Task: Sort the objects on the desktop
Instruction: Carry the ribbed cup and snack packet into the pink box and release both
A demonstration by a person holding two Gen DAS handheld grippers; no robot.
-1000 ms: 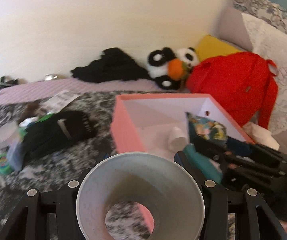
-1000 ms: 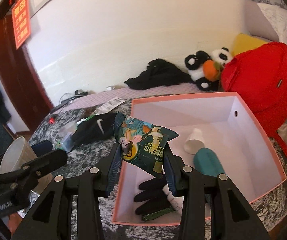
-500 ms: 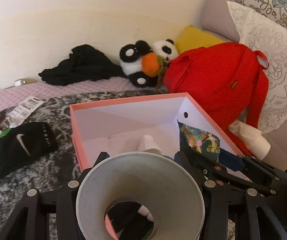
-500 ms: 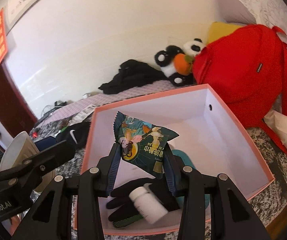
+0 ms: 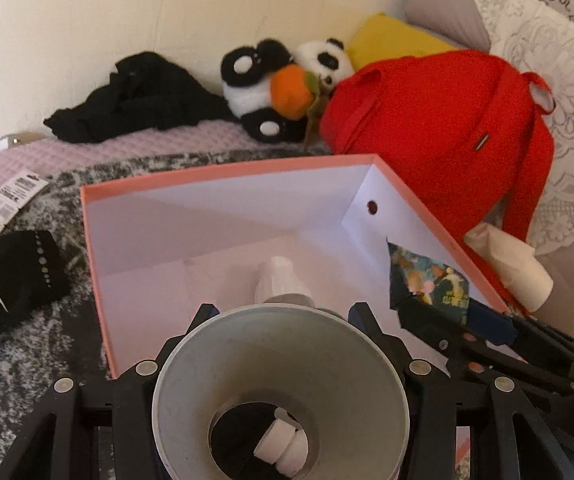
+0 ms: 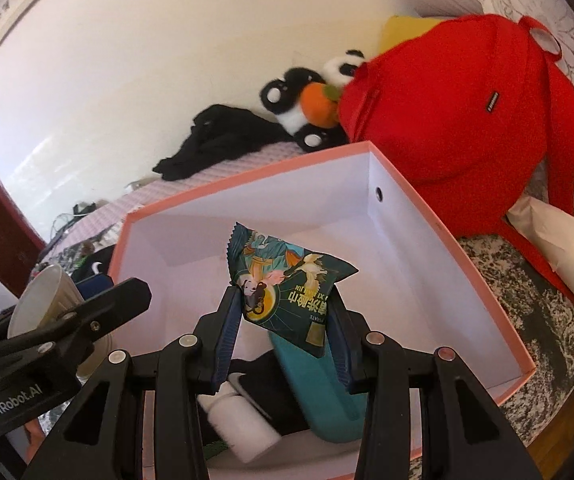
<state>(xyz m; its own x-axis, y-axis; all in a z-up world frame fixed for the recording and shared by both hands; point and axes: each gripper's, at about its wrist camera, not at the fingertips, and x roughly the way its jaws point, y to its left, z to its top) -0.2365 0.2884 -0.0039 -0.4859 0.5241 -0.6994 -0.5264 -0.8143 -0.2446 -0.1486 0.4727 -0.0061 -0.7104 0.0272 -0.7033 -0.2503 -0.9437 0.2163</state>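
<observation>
Snack packet (image 6: 287, 284) sits pinched in our right gripper (image 6: 285, 334) directly above the pink box (image 6: 483, 280); our left gripper (image 5: 281, 360), clamping a paper cup (image 5: 283, 384), hangs over the box's near-left corner.

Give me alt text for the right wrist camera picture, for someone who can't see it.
The right hand-held gripper holds a green snack packet over an open pink box that contains a teal case, a white bottle and something black. At left, the left hand-held gripper grips a paper cup.
</observation>
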